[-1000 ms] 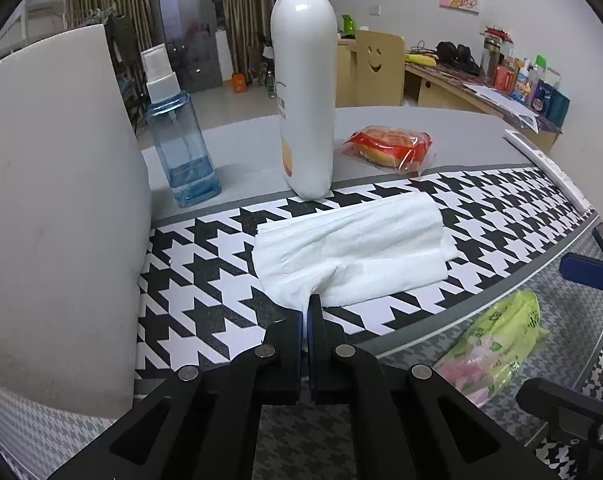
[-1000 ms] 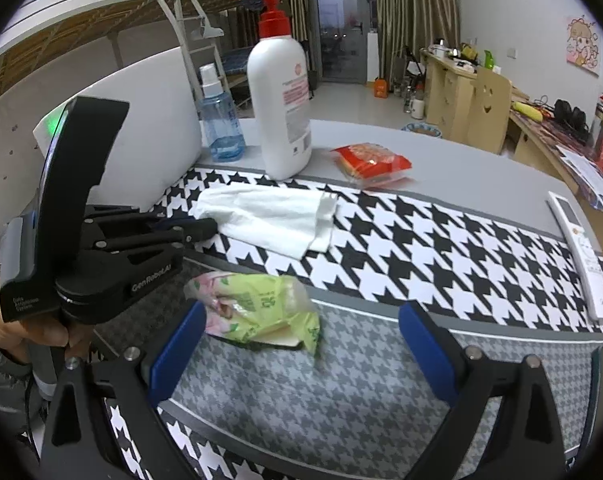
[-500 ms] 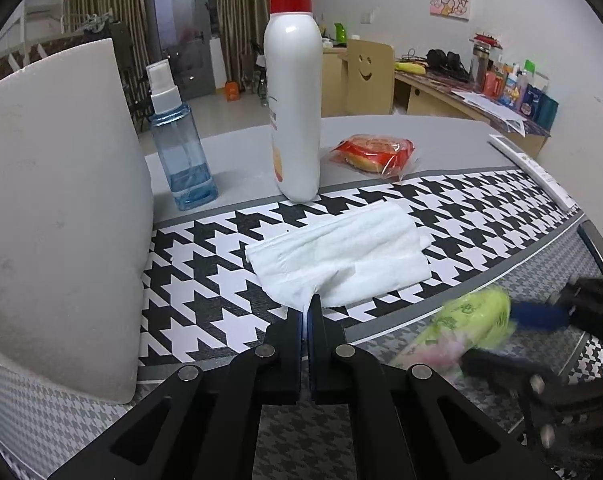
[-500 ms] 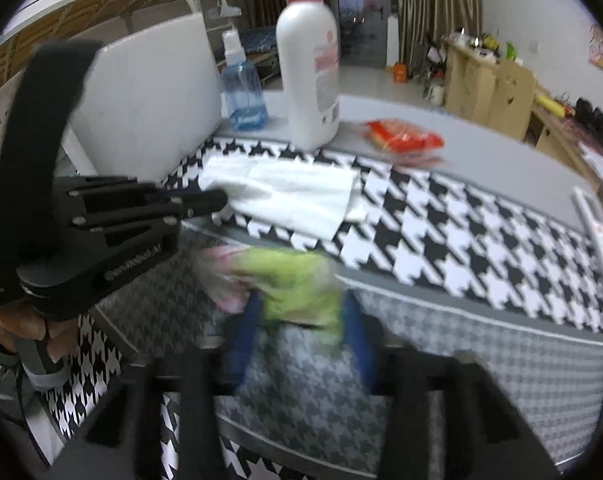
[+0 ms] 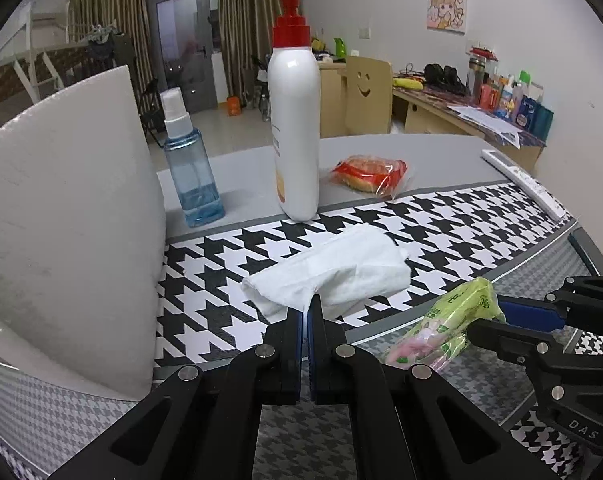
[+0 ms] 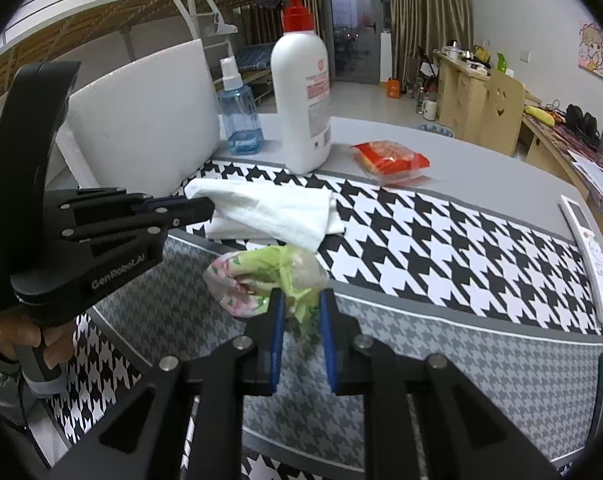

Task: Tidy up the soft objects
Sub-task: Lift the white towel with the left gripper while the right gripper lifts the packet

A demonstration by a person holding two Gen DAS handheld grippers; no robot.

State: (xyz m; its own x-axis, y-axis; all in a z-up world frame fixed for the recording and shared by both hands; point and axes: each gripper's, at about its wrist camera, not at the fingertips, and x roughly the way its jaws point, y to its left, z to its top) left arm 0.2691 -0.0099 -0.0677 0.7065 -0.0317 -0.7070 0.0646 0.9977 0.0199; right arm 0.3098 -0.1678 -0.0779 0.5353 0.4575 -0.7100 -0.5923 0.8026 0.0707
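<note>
The job looks just begun: the right gripper (image 6: 300, 312) pinches the green packet (image 6: 267, 276) above the worktop (image 6: 481, 364), the left gripper (image 5: 305, 316) pinches the white cloth (image 5: 341, 276), nothing sorted yet.

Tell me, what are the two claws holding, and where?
The left claw pinches the white towel by its near edge. The right claw squeezes the green tissue pack at its crinkled near end.

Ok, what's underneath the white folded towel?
The white folded towel lies on the black-and-white houndstooth mat. The mat shows all around it; whatever sits directly beneath the towel is covered.
</note>
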